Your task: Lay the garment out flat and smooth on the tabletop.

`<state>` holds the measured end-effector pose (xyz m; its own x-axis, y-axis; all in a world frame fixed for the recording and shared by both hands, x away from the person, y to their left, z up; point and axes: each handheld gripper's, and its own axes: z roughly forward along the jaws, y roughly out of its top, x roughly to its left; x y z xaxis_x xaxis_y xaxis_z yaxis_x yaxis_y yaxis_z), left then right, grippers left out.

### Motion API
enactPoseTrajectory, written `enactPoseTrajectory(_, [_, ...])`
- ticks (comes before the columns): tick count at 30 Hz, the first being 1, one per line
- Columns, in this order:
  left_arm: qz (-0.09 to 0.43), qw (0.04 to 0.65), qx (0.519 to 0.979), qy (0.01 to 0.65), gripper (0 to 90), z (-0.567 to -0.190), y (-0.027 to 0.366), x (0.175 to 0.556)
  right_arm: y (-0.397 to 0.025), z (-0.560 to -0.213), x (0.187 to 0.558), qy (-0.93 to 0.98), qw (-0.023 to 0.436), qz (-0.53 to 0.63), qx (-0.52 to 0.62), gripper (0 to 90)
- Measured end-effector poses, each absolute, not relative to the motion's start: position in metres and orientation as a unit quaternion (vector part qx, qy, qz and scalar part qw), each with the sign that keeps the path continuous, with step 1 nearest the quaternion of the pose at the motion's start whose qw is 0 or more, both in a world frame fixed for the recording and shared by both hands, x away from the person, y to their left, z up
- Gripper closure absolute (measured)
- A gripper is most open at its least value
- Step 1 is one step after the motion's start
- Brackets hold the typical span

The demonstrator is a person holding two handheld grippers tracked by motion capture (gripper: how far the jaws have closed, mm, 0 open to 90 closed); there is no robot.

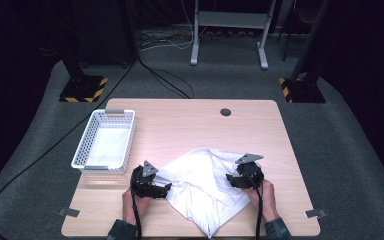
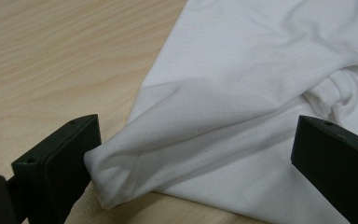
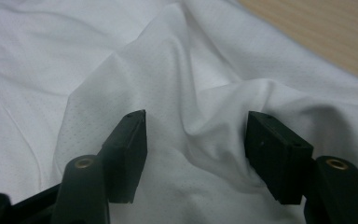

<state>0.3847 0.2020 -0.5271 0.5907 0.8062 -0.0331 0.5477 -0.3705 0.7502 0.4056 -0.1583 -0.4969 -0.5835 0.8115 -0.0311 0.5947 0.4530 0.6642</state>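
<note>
White garment (image 1: 205, 182) lies between both grippers' parted jaws, unclamped.

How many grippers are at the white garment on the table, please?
2. The left gripper sits at the white garment's left edge, open around a fold. The right gripper sits on its right side, open with cloth bunched between its fingers.

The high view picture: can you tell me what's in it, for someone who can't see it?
A crumpled white mesh-fabric garment lies on a light wooden table, with a person's two black grippers, left gripper and right gripper, at its left and right edges. A white plastic lattice basket sits at the table's left side.
</note>
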Motion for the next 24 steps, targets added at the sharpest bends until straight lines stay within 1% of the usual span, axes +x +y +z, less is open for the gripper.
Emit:
enactPoseTrajectory(4, [0.171, 0.379, 0.814, 0.406, 0.8, -0.527, 0.200, 0.384, -0.152, -0.507, 0.402, 0.834, 0.172, 0.311, 0.422, 47.9])
enactPoseTrajectory(7, [0.171, 0.385, 0.816, 0.395, 0.2, -0.527, 0.198, 0.382, -0.152, -0.507, 0.396, 0.831, 0.173, 0.318, 0.423, 58.2])
enactPoseTrajectory(9, [0.171, 0.383, 0.820, 0.389, 0.1, -0.527, 0.197, 0.382, -0.150, -0.507, 0.392, 0.830, 0.171, 0.322, 0.421, 66.7])
enactPoseTrajectory(13, [0.173, 0.371, 0.828, 0.384, 0.2, -0.527, 0.193, 0.382, -0.146, -0.508, 0.384, 0.831, 0.162, 0.331, 0.416, 76.8])
enactPoseTrajectory(16, [0.173, 0.353, 0.837, 0.381, 0.4, -0.528, 0.189, 0.383, -0.148, -0.506, 0.382, 0.831, 0.170, 0.332, 0.413, 80.2])
enactPoseTrajectory(20, [0.167, 0.353, 0.837, 0.384, 0.4, -0.529, 0.190, 0.385, -0.161, -0.496, 0.388, 0.820, 0.183, 0.340, 0.422, 80.8])
enactPoseTrajectory(24, [0.167, 0.353, 0.837, 0.384, 0.4, -0.529, 0.190, 0.385, -0.180, -0.479, 0.401, 0.805, 0.213, 0.342, 0.435, 80.9])
